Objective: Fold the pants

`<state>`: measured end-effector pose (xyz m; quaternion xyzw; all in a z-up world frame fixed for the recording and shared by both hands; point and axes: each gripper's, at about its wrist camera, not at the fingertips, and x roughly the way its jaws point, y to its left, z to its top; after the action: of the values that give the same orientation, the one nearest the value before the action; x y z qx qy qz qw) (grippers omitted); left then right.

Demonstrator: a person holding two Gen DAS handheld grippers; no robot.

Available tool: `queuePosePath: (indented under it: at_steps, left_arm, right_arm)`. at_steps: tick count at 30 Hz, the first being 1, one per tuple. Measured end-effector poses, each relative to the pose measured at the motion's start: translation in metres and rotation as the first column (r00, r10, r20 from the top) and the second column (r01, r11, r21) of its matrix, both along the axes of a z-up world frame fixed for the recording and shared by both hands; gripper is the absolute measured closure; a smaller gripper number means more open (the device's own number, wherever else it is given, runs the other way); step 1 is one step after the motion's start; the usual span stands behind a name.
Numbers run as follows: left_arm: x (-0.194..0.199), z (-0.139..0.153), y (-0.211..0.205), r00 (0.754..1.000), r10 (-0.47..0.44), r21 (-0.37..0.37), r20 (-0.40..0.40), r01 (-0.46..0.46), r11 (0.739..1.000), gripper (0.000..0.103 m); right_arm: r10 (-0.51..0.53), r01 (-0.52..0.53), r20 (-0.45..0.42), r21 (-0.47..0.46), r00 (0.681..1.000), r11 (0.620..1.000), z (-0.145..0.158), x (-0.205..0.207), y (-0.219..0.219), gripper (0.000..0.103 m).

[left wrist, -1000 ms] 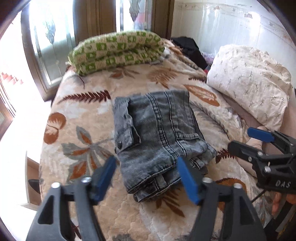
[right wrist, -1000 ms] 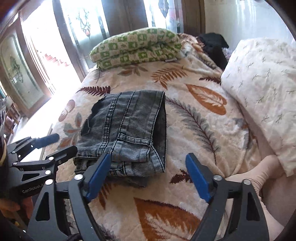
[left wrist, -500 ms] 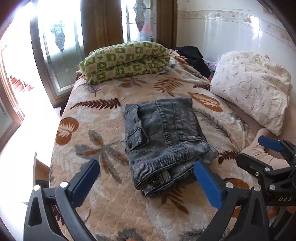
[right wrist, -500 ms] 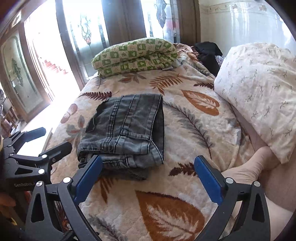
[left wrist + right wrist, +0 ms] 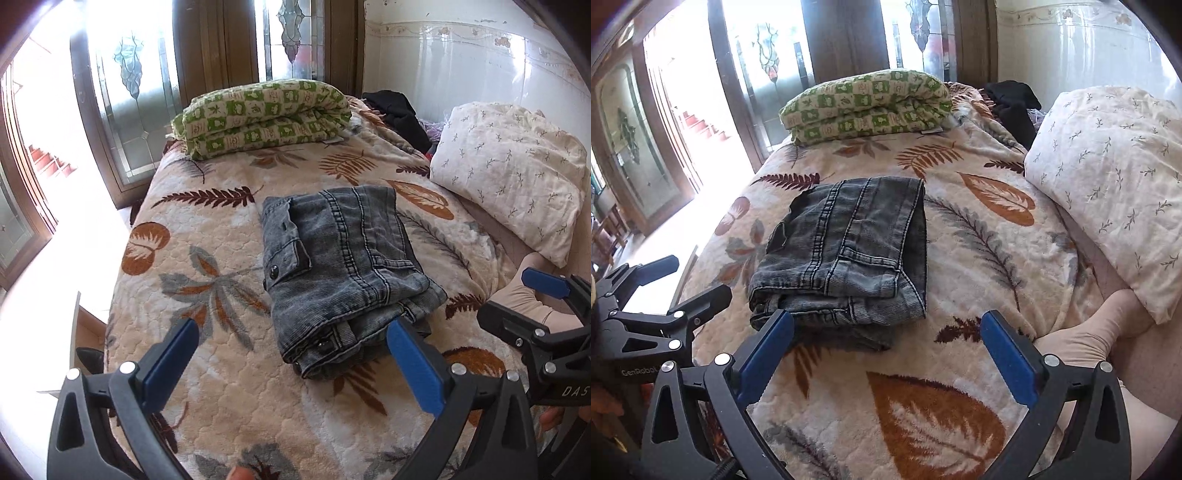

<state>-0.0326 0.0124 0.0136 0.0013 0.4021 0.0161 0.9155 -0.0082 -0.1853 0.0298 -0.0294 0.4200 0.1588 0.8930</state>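
Observation:
The grey denim pants [image 5: 340, 273] lie folded into a compact stack in the middle of the leaf-patterned bed cover [image 5: 207, 280]; they also show in the right wrist view [image 5: 849, 254]. My left gripper [image 5: 291, 365] is open and empty, held back above the near edge of the stack. My right gripper [image 5: 886, 354] is open and empty, held back from the stack's near right corner. Each gripper shows in the other's view, the right one [image 5: 517, 299] at right, the left one [image 5: 683, 280] at left. Neither touches the pants.
A folded green checkered blanket [image 5: 266, 114] lies at the far end of the bed. A cream patterned pillow [image 5: 513, 173] lies at right, dark clothes [image 5: 395, 110] behind it. A person's foot in a beige sock [image 5: 1093, 328] rests at right. Windows and a door stand at the left.
Both grippers have drawn back and up from the folded pants and opened wider. The pants have stayed in place.

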Motion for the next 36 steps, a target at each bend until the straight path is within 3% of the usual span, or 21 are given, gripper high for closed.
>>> queuePosePath:
  at_steps: [16,36]
  left_arm:
    - [-0.013,0.004,-0.007,1.0,0.007,0.065,0.005,-0.007,0.998,0.0]
    - [-0.008,0.006,-0.009,1.0,-0.016,-0.007,-0.014,0.016,1.0,0.0]
  right_arm:
    - [-0.02,0.02,-0.006,0.014,1.0,1.0,-0.002,0.003,-0.009,0.0]
    - [-0.024,0.023,0.025,0.017,0.999,1.0,0.003,0.002,-0.01,0.0]
